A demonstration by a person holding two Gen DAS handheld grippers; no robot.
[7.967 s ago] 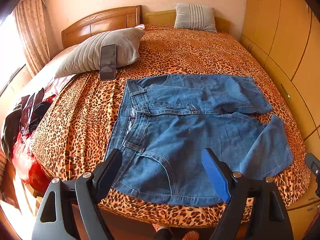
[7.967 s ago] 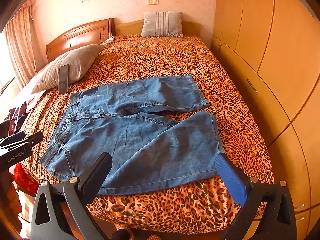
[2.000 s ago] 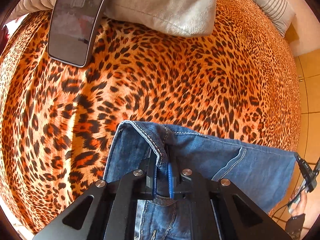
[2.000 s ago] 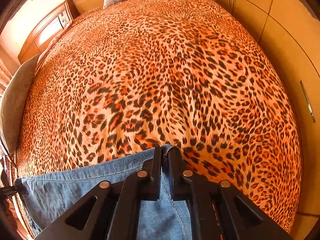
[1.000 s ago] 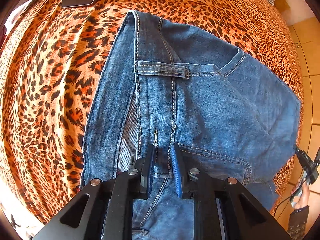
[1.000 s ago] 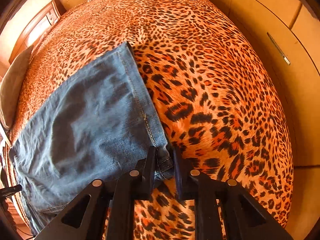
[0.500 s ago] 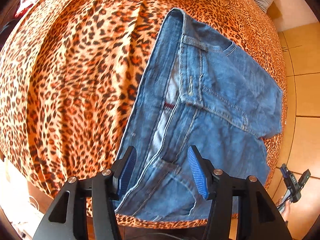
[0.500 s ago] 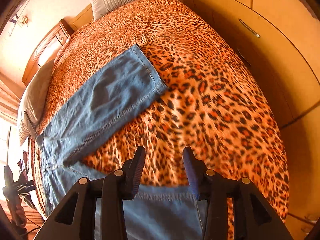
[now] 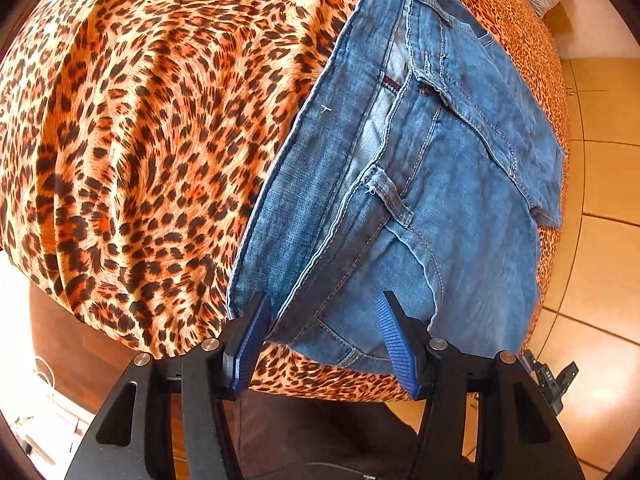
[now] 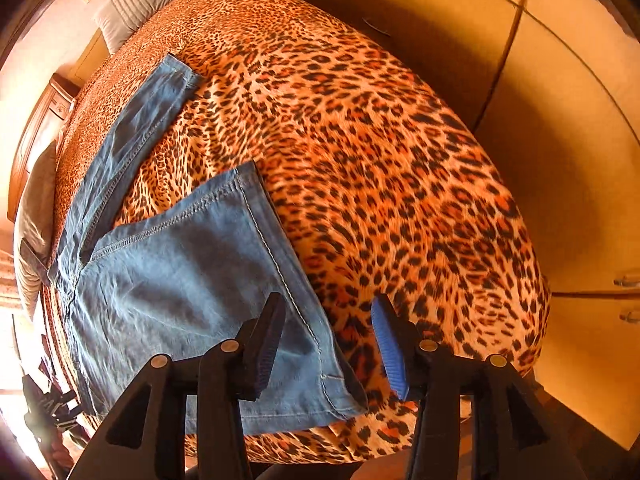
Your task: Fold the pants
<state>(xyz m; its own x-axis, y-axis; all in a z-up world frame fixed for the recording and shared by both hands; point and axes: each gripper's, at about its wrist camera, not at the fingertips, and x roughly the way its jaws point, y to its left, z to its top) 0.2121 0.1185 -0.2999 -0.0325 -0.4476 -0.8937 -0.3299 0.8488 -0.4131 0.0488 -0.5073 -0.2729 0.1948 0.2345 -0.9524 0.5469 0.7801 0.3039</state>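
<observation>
Both claws are now sitting released over the near edge of the bed, nothing pinched.

Left claw (image 9: 324,336): jaws have just been opening. A second ago it was clamped on the waistband; now it is hovering clear above the near waist corner of the pants (image 9: 420,184), fabric below the gap but not pressed.

Right claw (image 10: 328,340): same story, jaws have just been opening. It was gripping the leg hem (image 10: 280,272) a second ago; now the hem is lying flat on the leopard bedspread (image 10: 400,184) under the gap, pads not touching it.

Pants are lying flat on the bed, waist toward the left claw, legs toward the right. In the right wrist view the near leg and the far leg (image 10: 136,120) are spreading apart in a V, not stacked.

My read: the first lengthwise fold isn't holding, or it's being reset. The legs are reading as unfolded, so a regrasp at the near edge looks necessary.

Far end: a striped pillow (image 10: 132,4) against the wall, wardrobe doors (image 10: 560,120) to the side.
</observation>
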